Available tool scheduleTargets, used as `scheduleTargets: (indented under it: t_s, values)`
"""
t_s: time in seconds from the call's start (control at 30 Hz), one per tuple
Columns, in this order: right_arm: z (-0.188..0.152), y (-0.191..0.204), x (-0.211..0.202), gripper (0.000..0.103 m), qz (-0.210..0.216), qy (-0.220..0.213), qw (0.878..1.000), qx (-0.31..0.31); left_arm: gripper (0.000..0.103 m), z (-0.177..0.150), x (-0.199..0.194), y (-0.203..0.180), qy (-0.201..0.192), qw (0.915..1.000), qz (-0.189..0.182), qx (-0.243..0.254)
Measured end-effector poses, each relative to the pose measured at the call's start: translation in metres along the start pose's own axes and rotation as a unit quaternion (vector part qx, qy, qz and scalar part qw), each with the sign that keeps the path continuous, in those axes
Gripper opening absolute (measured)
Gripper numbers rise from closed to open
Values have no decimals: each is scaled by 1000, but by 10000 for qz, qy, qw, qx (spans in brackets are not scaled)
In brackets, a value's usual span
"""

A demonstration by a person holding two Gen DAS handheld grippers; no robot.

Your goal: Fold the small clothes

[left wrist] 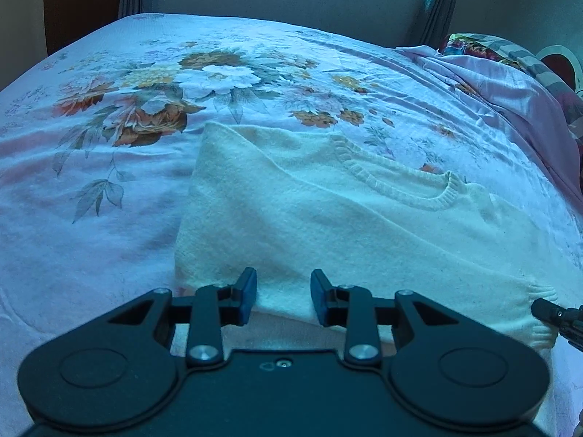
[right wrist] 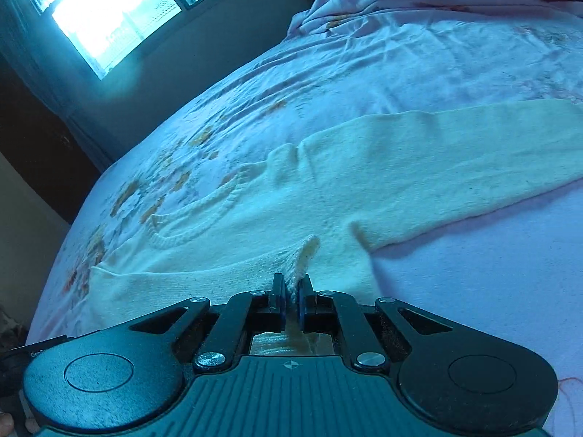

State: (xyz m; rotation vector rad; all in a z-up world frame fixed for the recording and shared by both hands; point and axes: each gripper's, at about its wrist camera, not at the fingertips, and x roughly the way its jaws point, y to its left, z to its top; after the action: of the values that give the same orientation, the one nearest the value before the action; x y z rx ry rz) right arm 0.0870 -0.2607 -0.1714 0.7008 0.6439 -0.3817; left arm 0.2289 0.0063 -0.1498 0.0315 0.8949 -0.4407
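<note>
A: We have the cream sweater point(left wrist: 328, 196) flat on the flowered bedsheet point(left wrist: 109, 167), straight ahead of our left tongs point(left wrist: 283, 293). Their blue pads stand apart over the near hem and nothing is pinched between them.

B: And our right tongs point(right wrist: 290, 293) are pressed together on a ribbed fold of the same sweater, the knit pulled up into a small ridge just beyond the tips (a cuff or the hem, we think, though the view is too close to be sure).

A: Beyond them one sleeve point(right wrist: 455, 153) stretches off to the right, unfolded.

B: Around us: a rumpled pink cloth point(left wrist: 503, 87) and a patterned quilt point(left wrist: 484, 49) far right of the left tongs, a curtain point(left wrist: 437, 3) behind, and a bright window point(right wrist: 105, 11) up left of the right ones.

A: Nothing lies on the sweater itself.
</note>
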Motion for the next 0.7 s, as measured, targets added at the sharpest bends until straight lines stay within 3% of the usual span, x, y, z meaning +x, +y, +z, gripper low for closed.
scheduleTargets:
  t_s: [0.07,0.17,0.3,0.37,0.43,0.53,0.63,0.7]
  values:
    - [-4,-11,4,5,-61,205,9997,152,30,-2,6,-1,64,9999,80,35]
    - [-8,-14,-6,6,-111,184,9998,42,30,-1,2,1,62,10000,63,-26]
    - [-5,-2,-28,6,-436,-346,9980,-294,33,14,-2,-2,-137,9998,163,44]
    - [-3,4,-32,6,-258,-466,9978,-399,33,21,6,-2,-148,9995,283,7]
    - [-5,13,-23,6,-43,-246,9983,-533,33,27,19,-2,-72,9994,343,-68]
    - [-15,15,8,6,-441,310,9947,-871,33,30,41,2,87,9986,479,-185]
    - [-10,5,5,6,-227,341,9972,-621,33,32,37,-6,64,9981,600,-97]
    - [-3,-7,-17,8,-160,32,9988,-463,36,28,21,-14,-118,9992,381,66]
